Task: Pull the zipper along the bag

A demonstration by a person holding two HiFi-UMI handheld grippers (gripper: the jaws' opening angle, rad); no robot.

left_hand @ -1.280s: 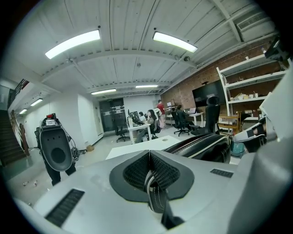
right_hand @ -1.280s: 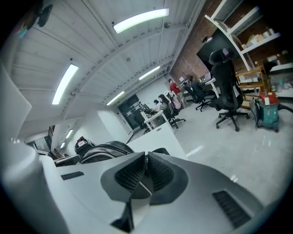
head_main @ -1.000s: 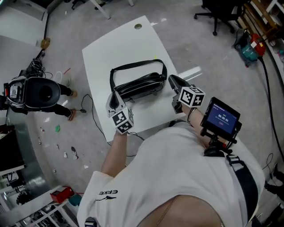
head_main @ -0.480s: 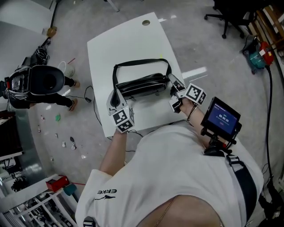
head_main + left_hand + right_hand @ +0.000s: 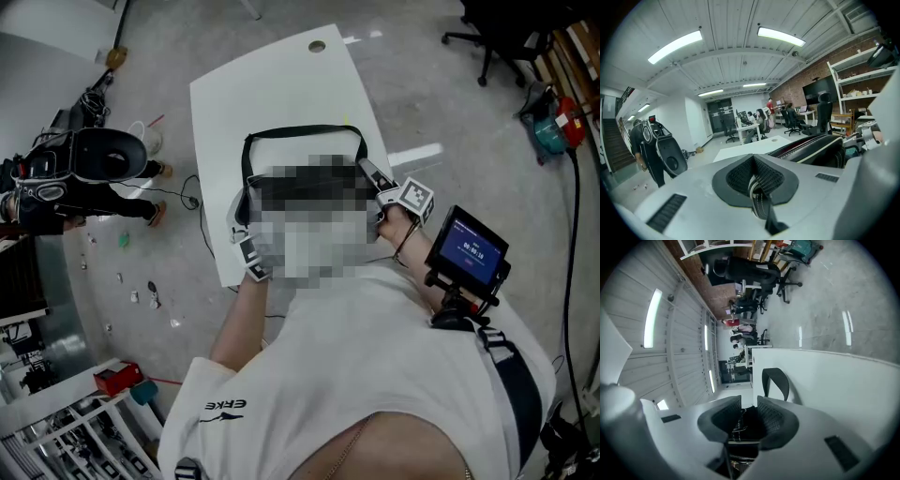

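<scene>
A black bag lies across the white table (image 5: 272,84); in the head view a blur patch hides most of it and only its strap (image 5: 300,129) shows. The left gripper view shows the bag (image 5: 811,147) running off to the right, with a red-lined zipper along its top. My left gripper (image 5: 240,217) sits at the bag's left end, with its jaws (image 5: 757,187) shut on a black stitched piece of that end. At the right end, my right gripper (image 5: 367,174) has its jaws (image 5: 746,420) shut on dark fabric with a metal zipper pull between the pads. The strap's loop (image 5: 776,380) lies beyond.
A small screen (image 5: 469,251) is strapped to the right forearm. A person in black (image 5: 84,173) stands on the floor left of the table. An office chair (image 5: 511,28) is at the far right, and a cable runs over the floor. The table has a round hole (image 5: 317,46).
My right gripper has moved in from beside the bag onto its right end. The left gripper has stayed at the left end. The head view has shifted slightly.
</scene>
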